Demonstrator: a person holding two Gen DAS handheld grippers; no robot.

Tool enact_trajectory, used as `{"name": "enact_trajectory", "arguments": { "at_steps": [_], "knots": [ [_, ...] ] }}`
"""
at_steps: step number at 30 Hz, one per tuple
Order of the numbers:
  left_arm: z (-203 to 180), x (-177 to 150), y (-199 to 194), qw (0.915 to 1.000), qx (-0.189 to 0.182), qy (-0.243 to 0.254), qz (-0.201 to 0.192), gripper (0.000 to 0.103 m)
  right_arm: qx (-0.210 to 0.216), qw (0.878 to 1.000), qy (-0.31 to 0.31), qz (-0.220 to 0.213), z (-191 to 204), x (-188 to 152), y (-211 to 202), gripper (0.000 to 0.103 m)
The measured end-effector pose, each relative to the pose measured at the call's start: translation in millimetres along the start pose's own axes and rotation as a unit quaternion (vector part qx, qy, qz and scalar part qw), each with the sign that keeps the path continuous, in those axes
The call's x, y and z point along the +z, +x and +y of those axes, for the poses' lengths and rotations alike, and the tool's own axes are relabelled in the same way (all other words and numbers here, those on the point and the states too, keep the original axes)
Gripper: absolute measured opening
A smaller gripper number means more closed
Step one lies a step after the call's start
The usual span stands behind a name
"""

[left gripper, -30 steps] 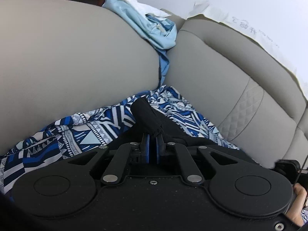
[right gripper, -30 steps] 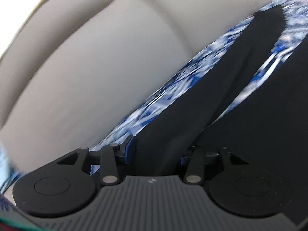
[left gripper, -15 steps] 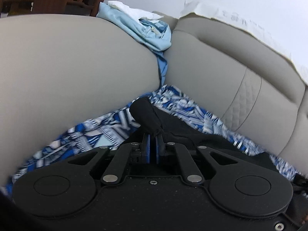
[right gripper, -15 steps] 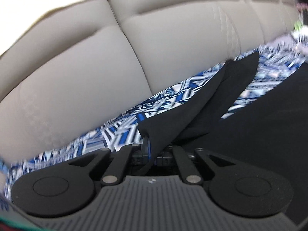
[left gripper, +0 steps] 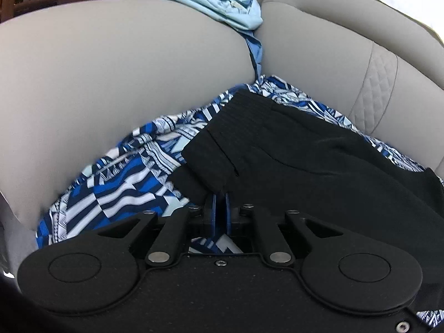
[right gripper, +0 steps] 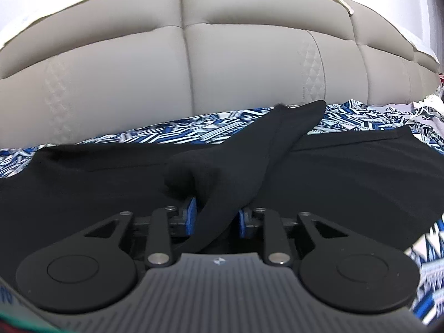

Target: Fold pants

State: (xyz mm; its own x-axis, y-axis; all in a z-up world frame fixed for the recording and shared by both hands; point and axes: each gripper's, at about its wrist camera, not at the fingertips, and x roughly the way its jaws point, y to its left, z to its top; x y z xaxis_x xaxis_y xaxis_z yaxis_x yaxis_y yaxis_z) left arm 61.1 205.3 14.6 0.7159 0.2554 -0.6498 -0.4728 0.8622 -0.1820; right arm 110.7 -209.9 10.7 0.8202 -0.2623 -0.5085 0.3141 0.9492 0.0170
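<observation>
Nearest, the left gripper (left gripper: pixel 220 204) has its jaws clamped on the waistband of the black pants (left gripper: pixel 291 149) to pin that end, the right gripper (right gripper: pixel 217 216) jaws opening around a raised fold toward twelve o'clock, on the sofa's patterned cover (right gripper: pixel 194 130).

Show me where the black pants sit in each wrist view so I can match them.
Left wrist: black pants fill centre-right, waistband running into the left gripper.
Right wrist: black pants span mid-frame, a fold between the right gripper pads.
Shared landmark: blue patterned cloth underneath.
</observation>
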Motion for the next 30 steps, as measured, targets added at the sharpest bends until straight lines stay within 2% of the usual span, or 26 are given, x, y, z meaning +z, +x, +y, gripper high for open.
{"name": "enact_trajectory", "arguments": {
  "at_steps": [3, 6, 8, 9, 12, 14, 15, 17, 19, 20, 25, 27, 30],
  "knots": [
    [-4, -2, 1, 1.0000, 0.008, 0.003, -0.003, 0.008, -0.005, 1.000, 0.021, 0.006, -13, 13, 13, 0.051],
    [-7, -1, 2, 0.9998, 0.018, 0.005, -0.004, 0.008, 0.028, 0.997, 0.065, 0.007, -40, 25, 19, 0.060],
    [-9, -1, 3, 0.9997, 0.022, 0.006, -0.004, 0.008, 0.028, 0.995, 0.099, 0.005, -64, 31, 18, 0.064],
    [-8, -1, 3, 0.9997, 0.023, 0.006, -0.004, 0.009, 0.014, 0.994, 0.108, 0.004, -76, 33, 17, 0.064],
    [-9, 0, 5, 0.9996, 0.028, 0.004, -0.003, 0.009, -0.097, 0.989, 0.114, 0.018, -105, 44, 23, 0.064],
    [-10, -1, 5, 0.9995, 0.032, 0.001, -0.003, 0.009, -0.131, 0.982, 0.133, 0.012, -127, 57, 28, 0.062],
    [-11, -1, 5, 0.9994, 0.034, -0.002, -0.004, 0.009, -0.126, 0.981, 0.144, 0.010, -134, 64, 32, 0.062],
    [-12, -1, 5, 0.9992, 0.039, -0.008, -0.003, 0.009, -0.076, 0.985, 0.156, 0.016, -143, 86, 49, 0.064],
    [-13, 0, 6, 0.9989, 0.044, -0.018, 0.000, 0.009, -0.036, 0.985, 0.163, 0.029, -144, 108, 76, 0.068],
    [-13, 1, 6, 0.9986, 0.047, -0.026, 0.002, 0.009, -0.033, 0.985, 0.162, 0.044, -141, 117, 91, 0.069],
    [-13, 3, 7, 0.9968, 0.059, -0.053, 0.008, 0.010, -0.058, 0.986, 0.106, 0.115, -107, 150, 174, 0.070],
    [-15, 2, 7, 0.9962, 0.068, -0.055, 0.006, 0.010, -0.079, 0.985, 0.090, 0.128, -95, 154, 200, 0.070],
    [-18, 2, 8, 0.9950, 0.079, -0.061, 0.004, 0.010, -0.084, 0.983, 0.073, 0.147, -83, 157, 234, 0.070]
  ]
}}
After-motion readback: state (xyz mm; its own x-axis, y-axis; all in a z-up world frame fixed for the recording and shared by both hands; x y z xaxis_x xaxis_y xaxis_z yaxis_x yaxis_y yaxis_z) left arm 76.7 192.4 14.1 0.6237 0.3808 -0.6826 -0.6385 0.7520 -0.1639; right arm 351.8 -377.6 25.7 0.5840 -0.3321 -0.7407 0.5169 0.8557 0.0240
